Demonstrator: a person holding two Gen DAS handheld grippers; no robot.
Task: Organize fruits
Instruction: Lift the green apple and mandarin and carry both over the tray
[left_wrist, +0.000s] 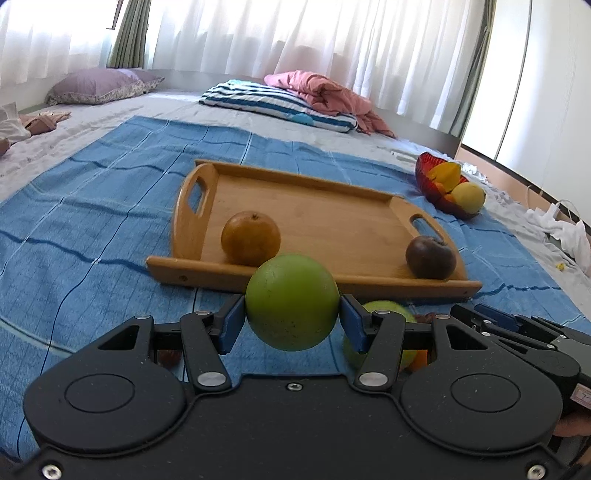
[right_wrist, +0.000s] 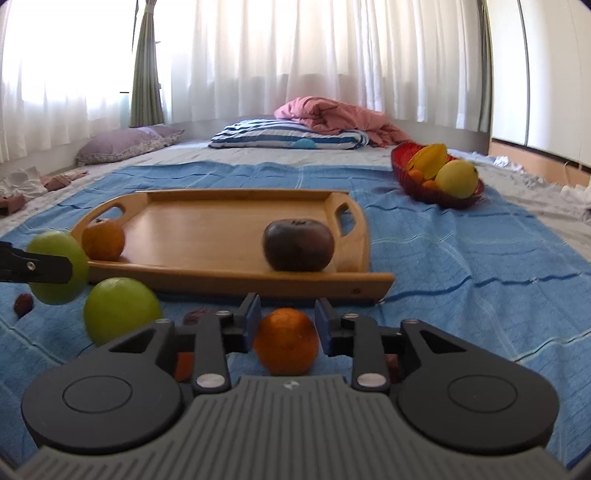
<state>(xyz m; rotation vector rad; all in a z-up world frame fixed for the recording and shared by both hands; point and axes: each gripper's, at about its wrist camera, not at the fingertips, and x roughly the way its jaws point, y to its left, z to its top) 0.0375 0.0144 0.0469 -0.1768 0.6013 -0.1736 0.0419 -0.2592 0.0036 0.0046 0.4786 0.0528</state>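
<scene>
**Left wrist view: green fruit gripped just short of the tray**

Left wrist camera showed my left claw (left_wrist: 291, 319) clenched on a green fruit (left_wrist: 291, 301), blue pads pressed to both its sides, held above the blue cloth (left_wrist: 92, 206). The wooden tray (left_wrist: 314, 206) lay straight ahead and just beyond, its long axis across my line of reach, so I judged the next move a short carry forward over the near rim. On the tray sat an orange fruit (left_wrist: 250, 238) at the near left and a dark brown fruit (left_wrist: 430, 257) at the near right; the middle was bare wood.

Further right, my right claw (right_wrist: 287, 319) straddled a small orange (right_wrist: 286, 341) resting on the cloth. A sliver of gap showed at each pad, so I read it as released, not gripping. A second green fruit (right_wrist: 122, 310) lay loose on the cloth to its left.

Far right, a red bowl (right_wrist: 406, 173) held a yellow fruit (right_wrist: 456, 177), a starfruit and small oranges.
</scene>
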